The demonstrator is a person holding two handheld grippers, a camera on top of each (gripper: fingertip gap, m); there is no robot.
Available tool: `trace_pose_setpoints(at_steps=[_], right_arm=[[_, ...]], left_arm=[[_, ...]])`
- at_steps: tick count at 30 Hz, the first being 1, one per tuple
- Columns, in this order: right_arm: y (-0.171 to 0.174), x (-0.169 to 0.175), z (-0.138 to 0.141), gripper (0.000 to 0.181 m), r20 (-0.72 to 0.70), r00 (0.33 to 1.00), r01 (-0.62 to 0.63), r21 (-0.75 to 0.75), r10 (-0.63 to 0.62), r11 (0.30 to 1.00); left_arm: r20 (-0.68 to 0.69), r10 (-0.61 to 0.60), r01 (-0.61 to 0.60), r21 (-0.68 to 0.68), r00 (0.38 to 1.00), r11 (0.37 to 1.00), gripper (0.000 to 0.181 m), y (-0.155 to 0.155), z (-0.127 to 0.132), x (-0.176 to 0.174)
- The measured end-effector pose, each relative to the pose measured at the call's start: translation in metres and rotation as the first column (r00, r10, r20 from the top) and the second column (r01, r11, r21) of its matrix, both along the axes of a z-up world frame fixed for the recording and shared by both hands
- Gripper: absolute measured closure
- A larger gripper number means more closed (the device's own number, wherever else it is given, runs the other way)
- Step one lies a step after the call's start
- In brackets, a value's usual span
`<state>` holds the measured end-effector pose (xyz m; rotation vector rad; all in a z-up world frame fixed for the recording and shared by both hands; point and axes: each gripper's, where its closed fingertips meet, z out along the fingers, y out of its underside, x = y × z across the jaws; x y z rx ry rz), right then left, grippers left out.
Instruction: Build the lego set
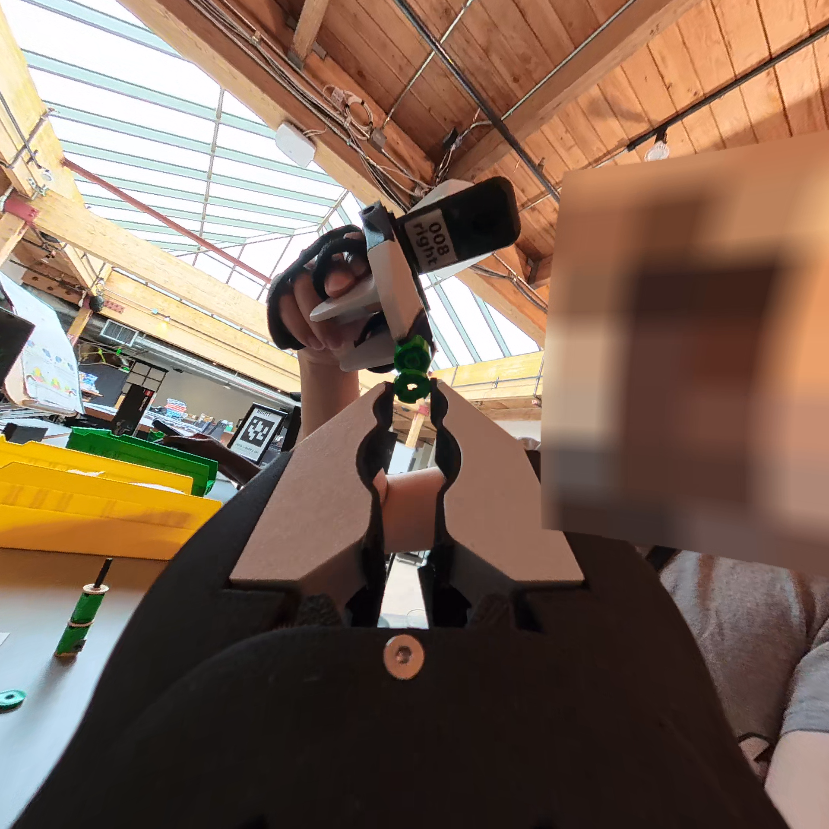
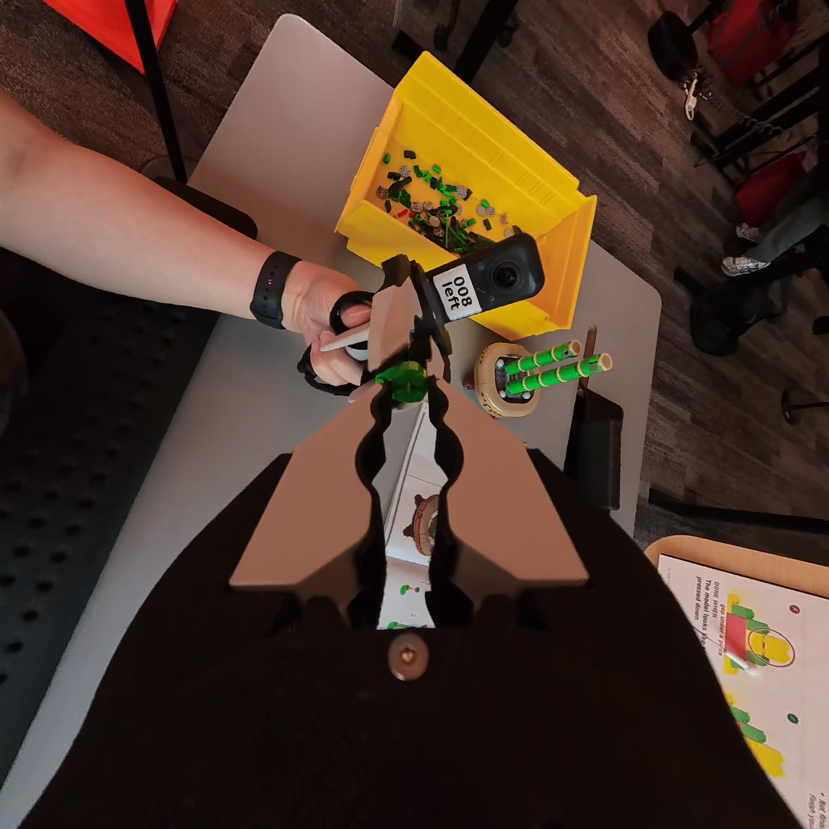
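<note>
grey table (image 2: 287,148) | left gripper (image 1: 412,386) pinches green round piece (image 1: 409,388) | right gripper (image 2: 407,386) — clamps another green piece (image 2: 406,381)

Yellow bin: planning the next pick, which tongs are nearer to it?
Left. The left tongs sit low beside the yellow bin, pointing up; the right tongs reach down from above, tips meeting, each pinching a green piece.

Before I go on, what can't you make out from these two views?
- Left wrist view: mosaic patch hides everything at right.
- Both views: whether the two green round pieces already touch; the left hand-held gripper and right hand-held gripper tips cover the joint.
- Right wrist view: yellow bin pieces too small to identify.
</note>
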<state>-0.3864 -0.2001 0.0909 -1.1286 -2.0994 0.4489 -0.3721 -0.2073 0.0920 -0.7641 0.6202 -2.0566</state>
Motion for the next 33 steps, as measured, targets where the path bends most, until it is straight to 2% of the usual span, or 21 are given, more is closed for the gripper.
trace_pose_setpoints(at_steps=[8, 21, 33], right_arm=[[-0.007, 0.003, 0.003, 0.166, -0.006, 1.0, 0.003, -0.029, -0.003, 1.0], [-0.001, 0.004, 0.002, 0.166, 0.025, 0.996, 0.085, -0.088, -0.083, 0.992], [-0.002, 0.002, 0.0, 0.166, 0.045, 0.994, 0.102, -0.042, -0.1, 0.994]], left_arm=[[-0.012, 0.071, -0.07, 0.073, 0.997, 0.995, 0.168, -0.008, 0.006, 0.002], [-0.03, 0.183, -0.18, 0.087, 0.983, 0.98, 0.168, 0.0, 0.006, 0.002], [-0.013, 0.215, -0.213, 0.084, 0.977, 0.973, 0.168, 0.003, 0.008, -0.004]])
